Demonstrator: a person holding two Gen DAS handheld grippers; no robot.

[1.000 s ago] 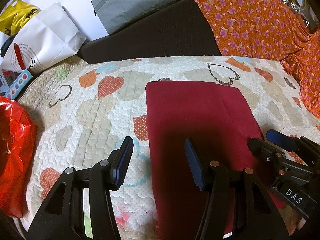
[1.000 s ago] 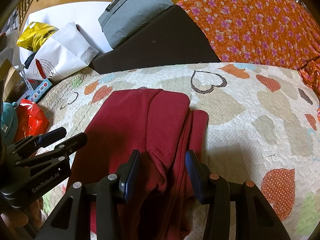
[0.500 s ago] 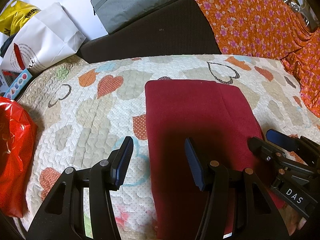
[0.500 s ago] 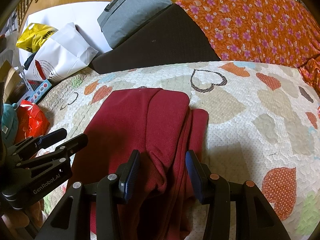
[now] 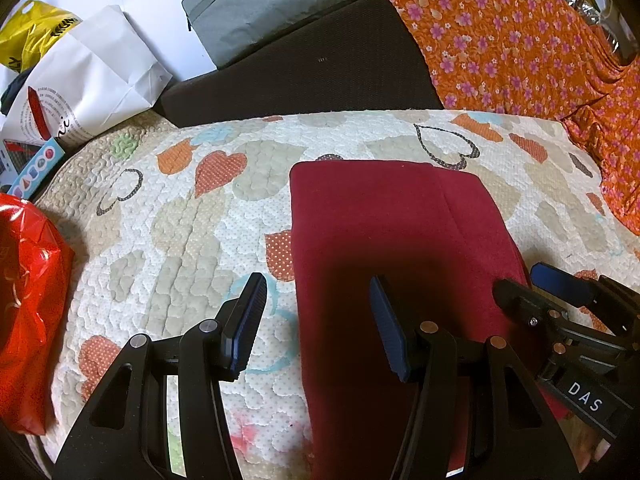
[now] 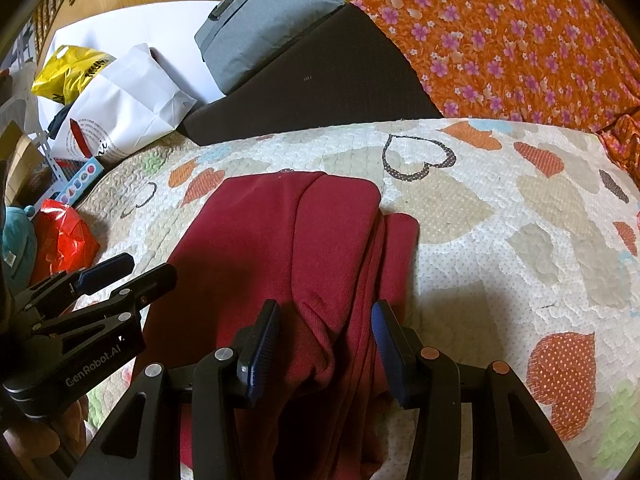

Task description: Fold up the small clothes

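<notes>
Two tools hover over a dark red garment [image 5: 384, 232] lying folded on a heart-print quilt [image 5: 180, 232]. Left tool [image 5: 316, 320] jaws apart, nothing gripped, straddling the garment's left edge, one finger over quilt, the other over red fabric. Right tool [image 6: 324, 340] also parted, empty, above the bunched layered folds on the garment's right side. Orange floral cloth [image 6: 500, 40] beyond the quilt at upper right, dark cushion [image 5: 304, 68] and grey bag [image 5: 272, 4] behind, white paper bag [image 5: 88, 88] and red plastic bag [image 5: 28, 300] at left.
</notes>
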